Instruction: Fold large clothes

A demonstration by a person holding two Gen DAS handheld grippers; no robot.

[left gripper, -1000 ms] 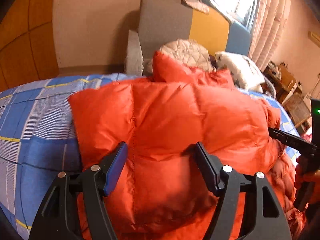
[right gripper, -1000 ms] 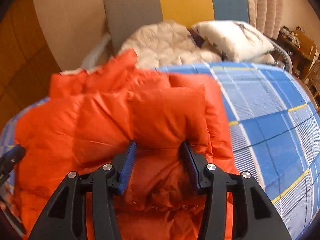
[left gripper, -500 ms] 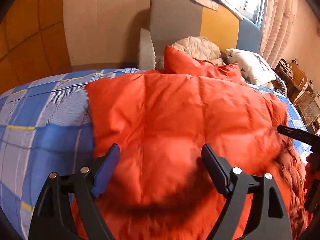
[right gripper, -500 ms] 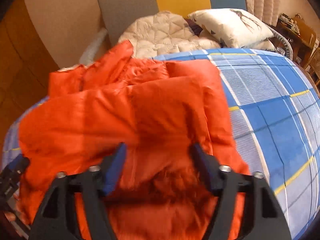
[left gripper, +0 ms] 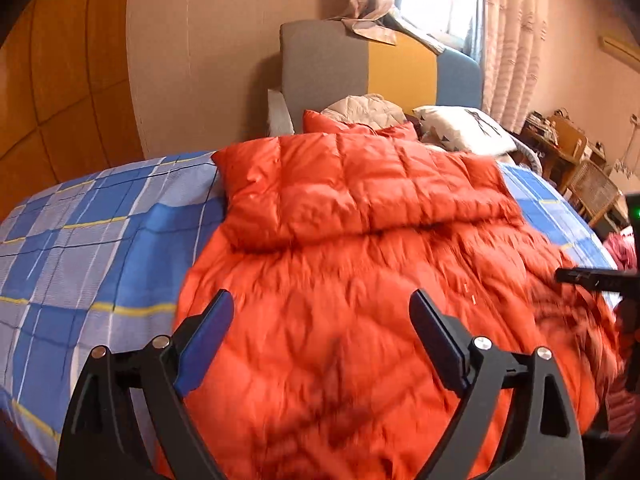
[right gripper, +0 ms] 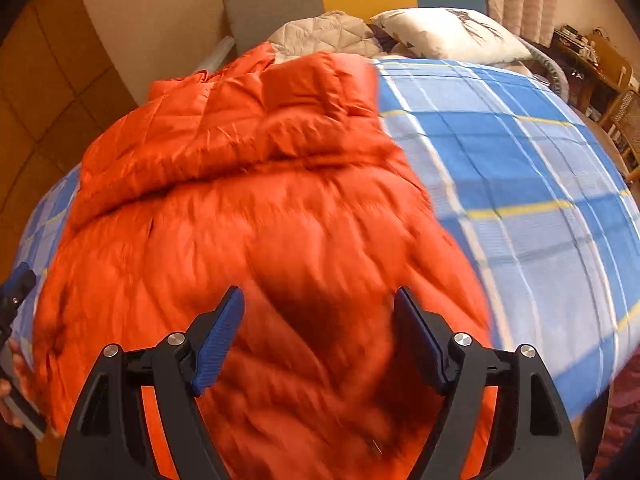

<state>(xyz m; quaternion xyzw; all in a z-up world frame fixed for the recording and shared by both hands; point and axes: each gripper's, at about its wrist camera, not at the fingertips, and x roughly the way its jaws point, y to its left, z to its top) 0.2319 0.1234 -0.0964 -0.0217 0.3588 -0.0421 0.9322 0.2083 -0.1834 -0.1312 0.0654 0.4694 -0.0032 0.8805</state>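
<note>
— Where was the orange down jacket (left gripper: pixel 360 280)?
— Spread on the bed (left gripper: pixel 80 240), beneath both grippers.
— The left gripper (left gripper: pixel 320 332)?
— Fingers wide apart, holding nothing.
— The right gripper (right gripper: pixel 318 328)?
— Likewise.

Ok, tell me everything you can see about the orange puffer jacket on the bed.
The orange puffer jacket is a big quilted garment in shiny, nylon-looking fabric with stitched puffy panels. It lies spread on the blue plaid bedsheet, with one section folded over on top at the far end, forming a thick doubled layer toward the headboard. Another orange part sticks up behind the fold. The near half is motion-blurred. The left gripper and right gripper are both open above it, gripping nothing.
</note>
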